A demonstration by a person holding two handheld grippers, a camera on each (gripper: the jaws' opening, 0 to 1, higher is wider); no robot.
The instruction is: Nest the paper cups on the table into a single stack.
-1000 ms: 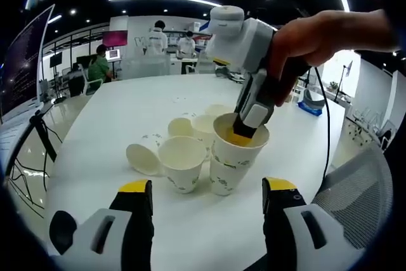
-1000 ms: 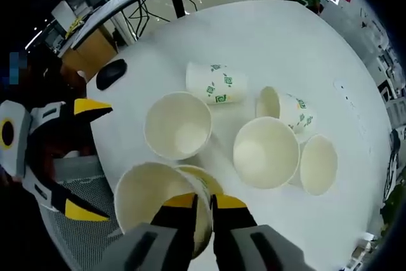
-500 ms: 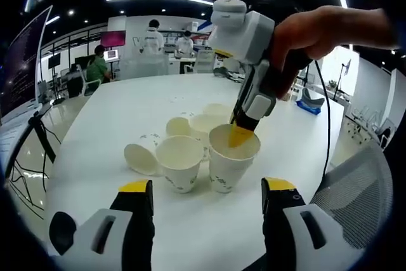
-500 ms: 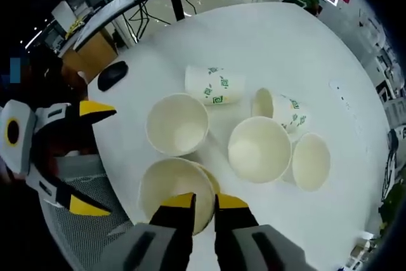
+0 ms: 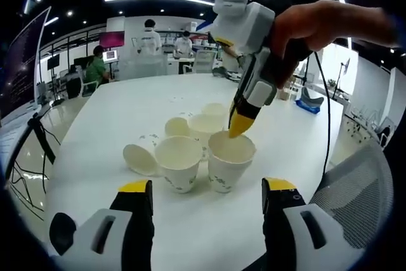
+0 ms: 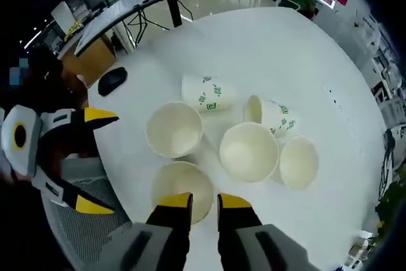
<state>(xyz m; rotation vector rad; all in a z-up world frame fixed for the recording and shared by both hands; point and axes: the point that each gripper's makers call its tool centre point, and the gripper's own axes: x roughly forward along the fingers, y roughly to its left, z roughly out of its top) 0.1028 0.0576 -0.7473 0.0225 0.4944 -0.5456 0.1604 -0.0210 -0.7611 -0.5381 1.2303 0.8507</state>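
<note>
Several white paper cups with green print stand or lie on the round white table [image 5: 95, 138]. Nearest is a nested pair [image 5: 229, 160], seen from above as one open mouth [image 6: 184, 183]. My right gripper [image 5: 238, 125] hangs just above its rim; its jaws [image 6: 204, 201] stand slightly apart with nothing between them. Beside the pair stands an upright cup [image 5: 181, 163] [image 6: 174, 129]. One cup lies on its side [image 5: 141, 157] [image 6: 206, 92], and another tipped cup [image 6: 269, 112] lies further back. Two more upright cups [image 6: 248, 150] [image 6: 298, 162] stand behind. My left gripper [image 5: 207, 188] [image 6: 57, 150] is open, short of the cups.
A black mouse [image 6: 112, 80] lies on the table near its edge. A grey mesh chair [image 5: 355, 188] stands at the table's near side. People sit and stand at desks [image 5: 152, 39] far behind the table.
The right gripper lowered its cup into the cup beneath, let go and rose clear of the rim. The left gripper has stayed where it was.
</note>
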